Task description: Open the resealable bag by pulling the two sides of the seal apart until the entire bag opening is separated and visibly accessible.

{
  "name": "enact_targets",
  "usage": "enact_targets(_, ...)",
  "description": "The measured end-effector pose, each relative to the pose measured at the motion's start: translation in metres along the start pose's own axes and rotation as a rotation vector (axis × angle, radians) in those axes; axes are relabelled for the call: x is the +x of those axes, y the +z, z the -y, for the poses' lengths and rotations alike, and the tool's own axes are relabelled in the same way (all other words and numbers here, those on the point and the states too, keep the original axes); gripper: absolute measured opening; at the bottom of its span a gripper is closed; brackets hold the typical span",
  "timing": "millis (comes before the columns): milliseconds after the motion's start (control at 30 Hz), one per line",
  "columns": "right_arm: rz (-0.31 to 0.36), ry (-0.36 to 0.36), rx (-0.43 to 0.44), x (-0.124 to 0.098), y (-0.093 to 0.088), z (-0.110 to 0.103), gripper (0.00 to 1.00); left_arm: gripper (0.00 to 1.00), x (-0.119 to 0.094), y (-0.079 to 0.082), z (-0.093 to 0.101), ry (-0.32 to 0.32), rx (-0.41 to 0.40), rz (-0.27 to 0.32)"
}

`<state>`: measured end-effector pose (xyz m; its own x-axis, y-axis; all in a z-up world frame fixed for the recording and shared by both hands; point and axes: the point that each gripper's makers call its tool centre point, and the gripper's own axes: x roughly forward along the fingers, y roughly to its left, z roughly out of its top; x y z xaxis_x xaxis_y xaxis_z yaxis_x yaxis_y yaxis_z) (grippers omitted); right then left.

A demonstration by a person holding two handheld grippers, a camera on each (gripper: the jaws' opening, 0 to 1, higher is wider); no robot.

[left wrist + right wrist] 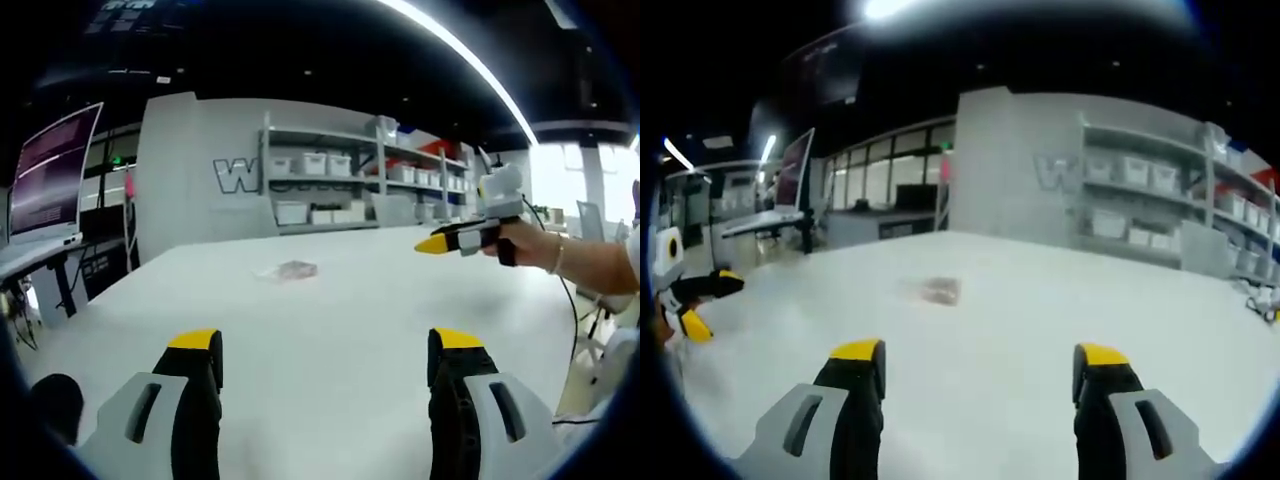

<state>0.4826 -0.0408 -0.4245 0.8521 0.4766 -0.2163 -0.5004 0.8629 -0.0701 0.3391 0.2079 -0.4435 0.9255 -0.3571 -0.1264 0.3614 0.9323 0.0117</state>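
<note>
A small clear resealable bag (287, 270) lies flat on the white table (330, 310), well ahead of my left gripper (327, 345), whose yellow-tipped jaws stand wide apart with nothing between them. My right gripper (432, 243) comes in from the right, held in a hand (525, 243) above the table, right of the bag and apart from it. In the right gripper view the bag (935, 290) is blurred, far ahead of the open, empty right gripper (979, 352). At that view's left edge my left gripper (712, 305) shows with jaws spread.
Beyond the table's far edge stand shelves (360, 180) with white bins and a grey wall (200, 170) bearing a large letter. A lit monitor (55, 175) sits on a desk at the left. The table surface (1060, 300) around the bag is bare.
</note>
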Motion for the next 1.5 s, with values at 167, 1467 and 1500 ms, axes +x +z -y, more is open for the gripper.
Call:
enact_targets(167,-0.002,-0.003,0.001,0.002,0.000,0.001,0.76,0.83,0.000,-0.001,0.001,-0.006,0.003,-0.006)
enact_targets(1467,-0.028,0.042,-0.062,0.020,0.006,-0.028,0.72,0.83,0.003,0.001,-0.001,-0.016,-0.007,0.000)
enact_targets(1500,-0.028,0.043,-0.064,0.020,0.006,-0.029,0.71,0.83,0.003,0.001,-0.001,-0.016,-0.008,0.000)
